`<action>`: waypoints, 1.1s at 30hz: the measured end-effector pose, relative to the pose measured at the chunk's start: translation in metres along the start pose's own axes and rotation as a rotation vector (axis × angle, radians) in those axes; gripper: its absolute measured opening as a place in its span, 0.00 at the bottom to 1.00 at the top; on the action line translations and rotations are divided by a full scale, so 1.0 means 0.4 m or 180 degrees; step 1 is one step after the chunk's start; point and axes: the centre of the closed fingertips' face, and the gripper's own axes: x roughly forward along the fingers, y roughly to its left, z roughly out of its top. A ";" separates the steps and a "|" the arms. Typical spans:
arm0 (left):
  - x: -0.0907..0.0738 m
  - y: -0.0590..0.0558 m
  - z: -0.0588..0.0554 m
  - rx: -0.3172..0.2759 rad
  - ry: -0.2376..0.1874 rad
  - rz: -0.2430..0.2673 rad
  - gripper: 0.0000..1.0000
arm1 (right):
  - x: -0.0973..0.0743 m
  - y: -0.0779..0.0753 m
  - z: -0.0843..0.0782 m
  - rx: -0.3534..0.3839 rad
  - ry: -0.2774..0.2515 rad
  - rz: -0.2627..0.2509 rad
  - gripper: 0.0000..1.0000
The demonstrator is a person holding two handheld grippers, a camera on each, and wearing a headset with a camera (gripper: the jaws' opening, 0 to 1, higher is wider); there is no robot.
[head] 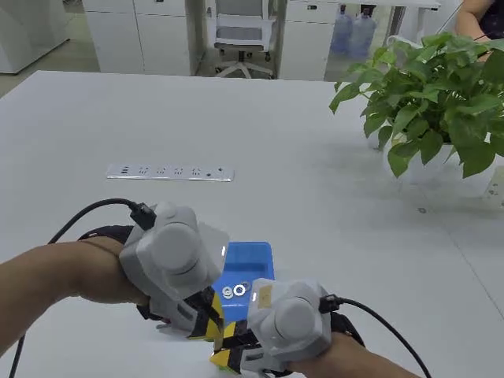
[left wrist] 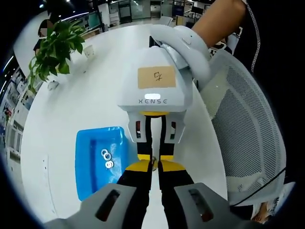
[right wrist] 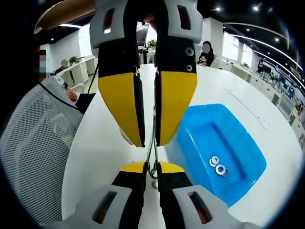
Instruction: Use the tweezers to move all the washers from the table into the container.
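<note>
Blue container (head: 256, 256) is seen on the white table (head: 315, 157), close to the person, and a small cluster of washers (head: 234, 291) is lying inside it, near one wall. In the head view the left gripper (head: 206, 319) is held just beside the container's near left corner, and the right gripper (head: 228, 354) is placed tip to tip against it, slightly nearer the person. In the right gripper view the tweezers (right wrist: 151, 155) are shown as two thin metal arms drawn almost together. They are clamped between the yellow pads of the left gripper above and the yellow tips of the right gripper below, with both pairs of jaws closed to a narrow slit. Whether a washer is pinched at the tweezers' tip cannot be told, since that end is hidden between the jaws. A power strip (head: 169, 172) lies well apart on the table's far side, and a potted plant (head: 433, 94) stands at the right.
</note>
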 end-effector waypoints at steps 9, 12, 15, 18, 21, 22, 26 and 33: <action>-0.003 -0.001 -0.005 0.0012 -0.0040 0.0021 0.06 | 0.003 0.003 0.001 -0.0019 0.0001 0.0006 0.10; -0.003 -0.003 -0.004 0.0004 -0.0049 0.0016 0.06 | 0.002 0.003 0.002 -0.0014 0.0005 0.0009 0.10; -0.003 -0.002 -0.004 0.0006 -0.0051 0.0016 0.06 | 0.003 0.002 0.001 -0.0006 0.0010 0.0004 0.10; -0.003 -0.003 -0.004 0.0012 -0.0045 0.0017 0.06 | 0.003 0.002 0.001 0.0005 0.0022 -0.0001 0.10; -0.005 -0.003 -0.005 0.0011 -0.0041 0.0023 0.06 | 0.003 0.002 0.003 -0.0011 0.0040 -0.0002 0.10; -0.007 -0.002 -0.004 0.0009 -0.0044 0.0030 0.06 | 0.002 0.002 0.005 -0.0012 0.0038 -0.0005 0.10; -0.021 0.000 -0.001 -0.0005 -0.0054 0.0047 0.06 | -0.003 -0.002 0.017 -0.0024 0.0017 -0.0012 0.10; -0.054 0.004 0.013 -0.0018 -0.0080 0.0086 0.06 | -0.021 -0.005 0.047 -0.0071 -0.0020 -0.0035 0.10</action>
